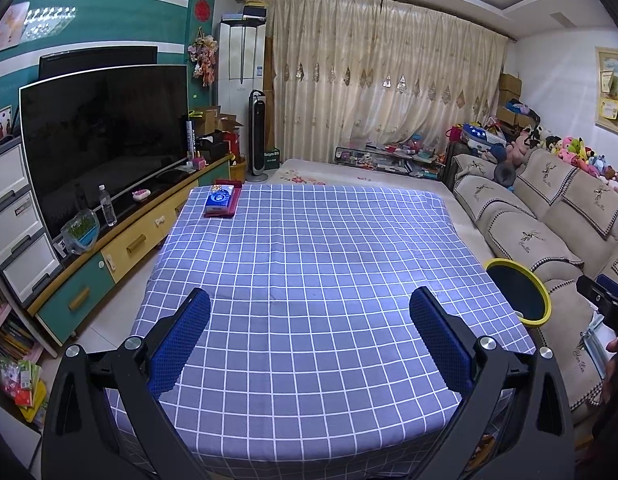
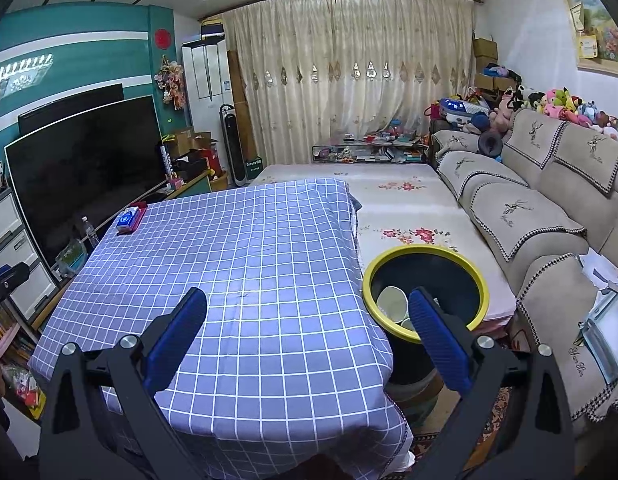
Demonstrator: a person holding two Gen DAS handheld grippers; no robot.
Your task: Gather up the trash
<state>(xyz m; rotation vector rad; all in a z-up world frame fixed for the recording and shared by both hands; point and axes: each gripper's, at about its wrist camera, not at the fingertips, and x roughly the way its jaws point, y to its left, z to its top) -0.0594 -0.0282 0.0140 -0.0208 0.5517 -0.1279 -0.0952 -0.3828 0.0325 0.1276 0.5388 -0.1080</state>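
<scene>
From the left wrist, the left gripper (image 1: 309, 336) hangs over the near part of the checked tablecloth (image 1: 309, 240), its two blue pads spread wide with nothing between them. No loose trash shows on the cloth. The only thing on it is one tissue pack (image 1: 219, 199), resting on a red tray at the far left corner, well apart from the tongs. One trash bin (image 1: 543, 300), black with a yellow rim, stands off the table's right edge, to the right of this gripper and a little farther out. A sliver of the other tool shows at the right border.

From the right wrist, the right gripper (image 2: 307, 328) is likewise released and empty, pads wide apart. Its right pad overlaps the trash bin (image 2: 389, 258) in the view, so this hand is much the nearer to the bin, which lies just right of and below the tongs. Inside the bin sit at least two pale paper cups (image 2: 391, 302); more may be hidden behind the pad. The bin's mouth is round, so it has no long axis to align with.

I judge the collecting to be largely finished. Some crumpled paper (image 2: 599, 268) lies on the sofa at far right; if that counts as trash, the right hand is better placed to reach it.
</scene>
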